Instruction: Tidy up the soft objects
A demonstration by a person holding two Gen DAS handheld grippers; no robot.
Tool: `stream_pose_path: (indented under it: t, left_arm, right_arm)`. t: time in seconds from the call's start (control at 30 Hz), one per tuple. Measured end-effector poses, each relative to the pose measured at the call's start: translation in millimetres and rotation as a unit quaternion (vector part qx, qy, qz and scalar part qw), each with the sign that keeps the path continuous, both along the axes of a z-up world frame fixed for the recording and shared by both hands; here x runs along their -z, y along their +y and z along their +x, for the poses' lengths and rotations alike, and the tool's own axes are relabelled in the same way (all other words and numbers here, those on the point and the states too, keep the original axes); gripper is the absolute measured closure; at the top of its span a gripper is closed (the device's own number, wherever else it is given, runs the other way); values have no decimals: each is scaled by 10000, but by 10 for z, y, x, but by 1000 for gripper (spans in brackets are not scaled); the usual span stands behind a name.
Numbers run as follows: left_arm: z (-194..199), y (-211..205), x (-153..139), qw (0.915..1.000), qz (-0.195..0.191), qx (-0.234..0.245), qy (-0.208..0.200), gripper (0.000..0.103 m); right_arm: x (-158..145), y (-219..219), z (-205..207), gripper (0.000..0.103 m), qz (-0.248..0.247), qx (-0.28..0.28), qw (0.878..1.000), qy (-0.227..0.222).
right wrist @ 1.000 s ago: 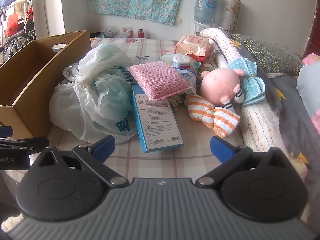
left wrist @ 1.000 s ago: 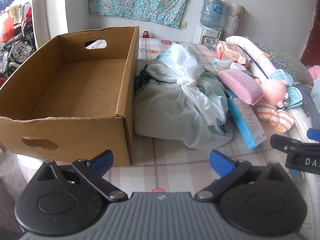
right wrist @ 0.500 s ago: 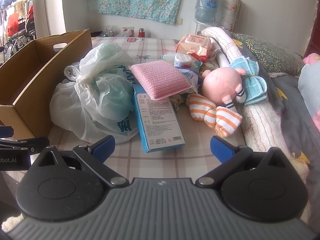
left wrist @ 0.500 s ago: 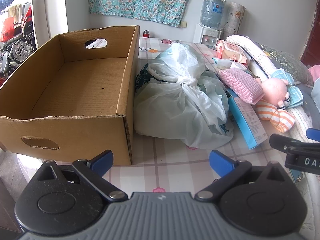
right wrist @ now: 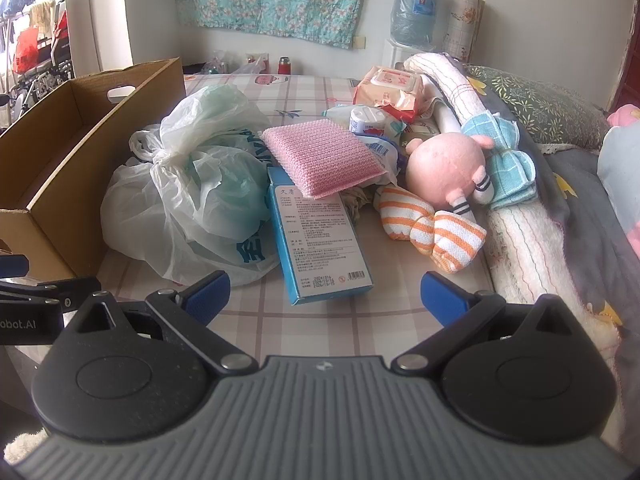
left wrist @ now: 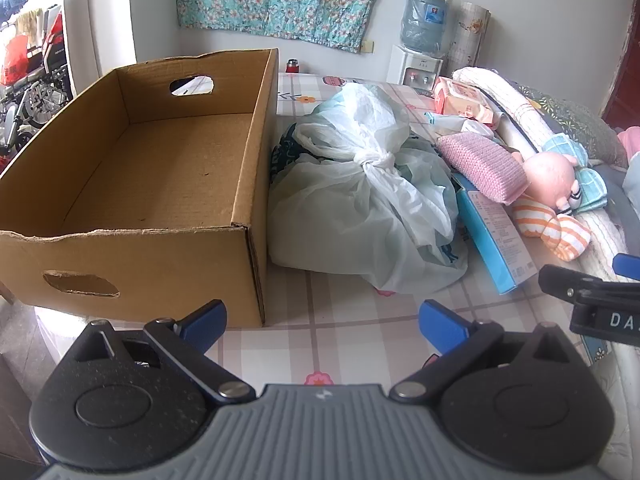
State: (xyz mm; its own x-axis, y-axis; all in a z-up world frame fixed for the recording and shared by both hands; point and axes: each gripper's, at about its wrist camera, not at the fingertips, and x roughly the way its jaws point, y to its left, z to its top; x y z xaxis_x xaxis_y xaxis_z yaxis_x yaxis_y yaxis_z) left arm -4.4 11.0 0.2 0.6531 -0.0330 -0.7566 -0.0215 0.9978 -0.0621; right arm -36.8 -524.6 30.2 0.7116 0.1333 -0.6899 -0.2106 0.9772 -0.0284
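An empty cardboard box [left wrist: 160, 184] stands on the bed at the left; it also shows in the right wrist view [right wrist: 60, 152]. Beside it lies a knotted white plastic bag [left wrist: 360, 208] [right wrist: 192, 200]. Right of the bag are a pink knitted pad [right wrist: 320, 156] [left wrist: 480, 164], a blue carton [right wrist: 320, 248] [left wrist: 492, 236], a pink plush doll [right wrist: 444, 168] [left wrist: 552, 172] and an orange-striped soft piece [right wrist: 432, 232] [left wrist: 552, 228]. My left gripper [left wrist: 322, 320] is open and empty in front of the box and bag. My right gripper [right wrist: 324, 294] is open and empty just before the blue carton.
A rolled white blanket [right wrist: 516, 240] and a grey quilt [right wrist: 580, 208] lie along the right. Wipe packs [right wrist: 388, 88] and a small tub [right wrist: 366, 120] sit behind the pad. A water dispenser [left wrist: 420, 40] stands by the far wall.
Both grippers have drifted slightly forward toward the pile. Nothing was grasped or moved.
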Motion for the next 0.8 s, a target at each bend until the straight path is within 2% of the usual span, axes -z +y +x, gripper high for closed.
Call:
stream_pose_path:
  t: [0.43,0.8]
  left_arm:
    - [-4,-64,-21,10000,38,47,-21,0]
    - [34,-320,-20,9971,-188,731,4,0]
  right_arm:
    - [110,-72,6,1,199,77,9997,74]
    - [276,-491,8,1,623,574,9963,120]
